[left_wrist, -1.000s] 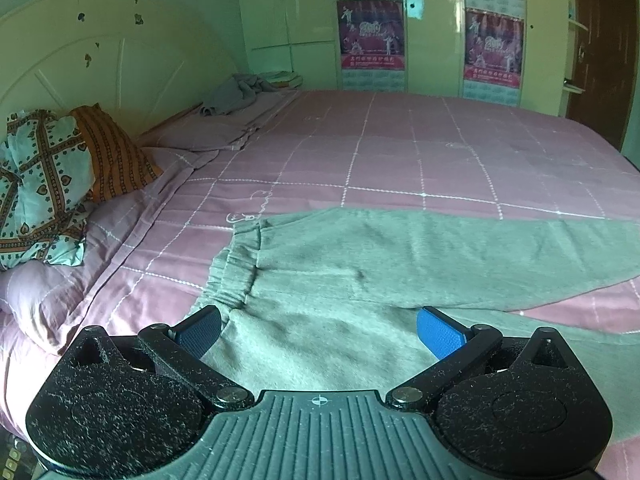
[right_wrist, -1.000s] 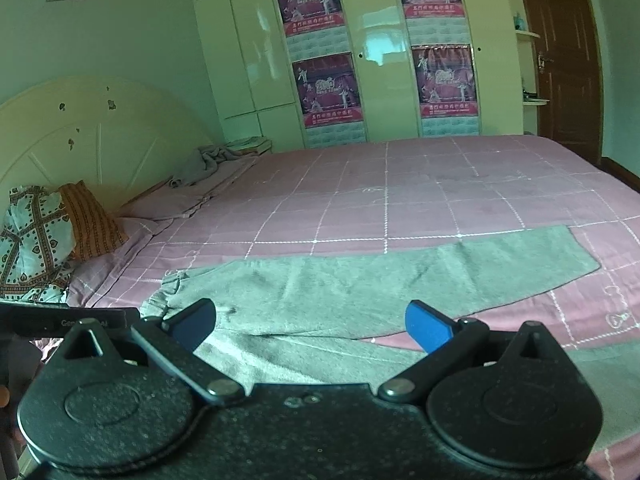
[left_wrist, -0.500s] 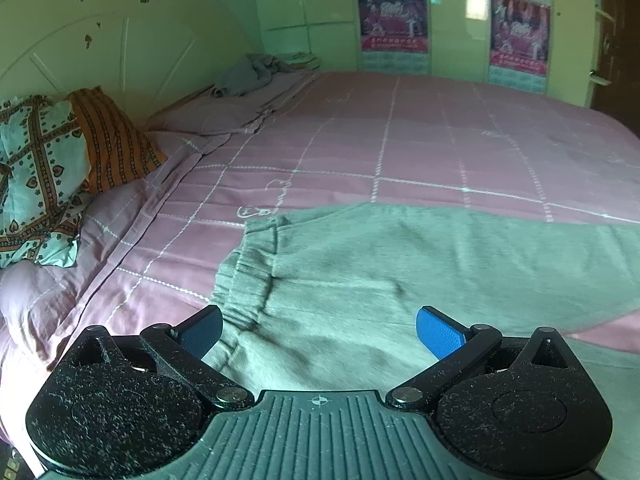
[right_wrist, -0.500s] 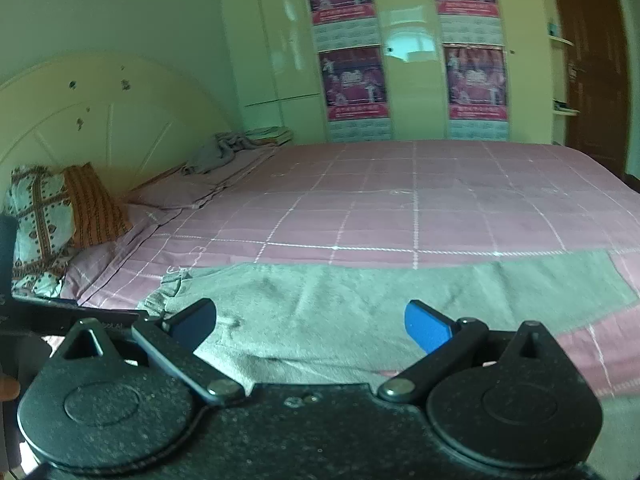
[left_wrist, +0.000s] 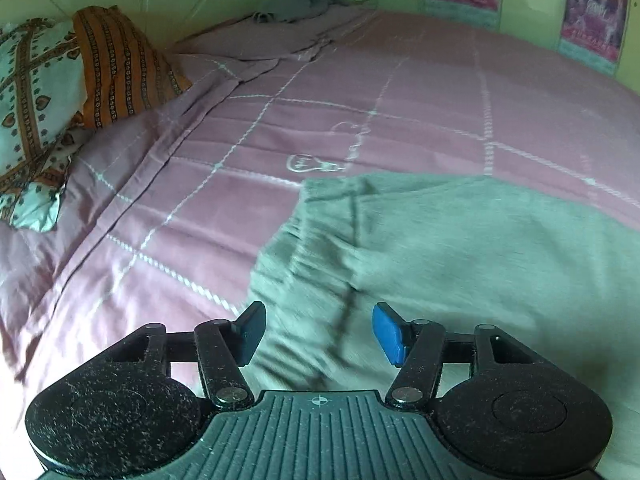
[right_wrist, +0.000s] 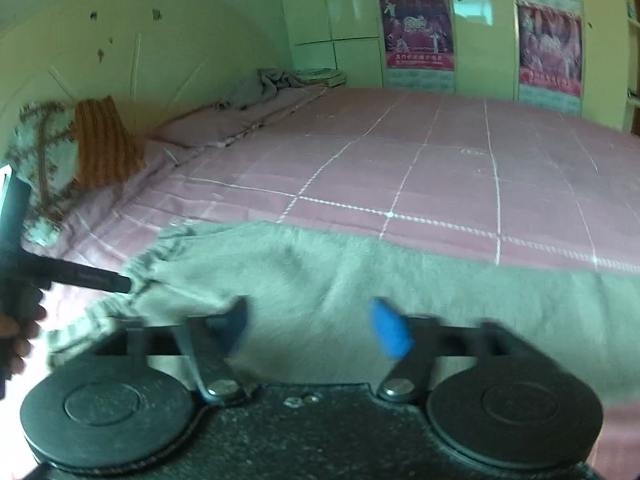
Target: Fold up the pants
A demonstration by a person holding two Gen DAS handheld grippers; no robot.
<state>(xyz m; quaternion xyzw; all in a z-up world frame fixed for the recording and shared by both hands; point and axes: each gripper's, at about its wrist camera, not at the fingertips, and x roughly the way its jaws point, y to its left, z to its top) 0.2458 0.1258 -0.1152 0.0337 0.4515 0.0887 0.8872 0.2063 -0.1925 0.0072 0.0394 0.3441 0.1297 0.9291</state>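
Both grippers dropping in on the pants' waistband

Left gripper (left_wrist: pixel 318 332) and right gripper (right_wrist: pixel 310 330) sit lower over the grey pants (left_wrist: pixel 460 248); jaws have just been closing, still spread, pinching nothing yet.

A home bedroom. A wide bed (right_wrist: pixel 440 168) with a pink checked sheet fills the room, backed by a pale arched headboard (right_wrist: pixel 120 60). Patterned pillows (left_wrist: pixel 60 92) lean at its head, and crumpled clothes (right_wrist: pixel 268 84) lie in the far corner. Glossy wardrobe doors (right_wrist: pixel 484 20) with posters (right_wrist: pixel 416 32) line the far wall.
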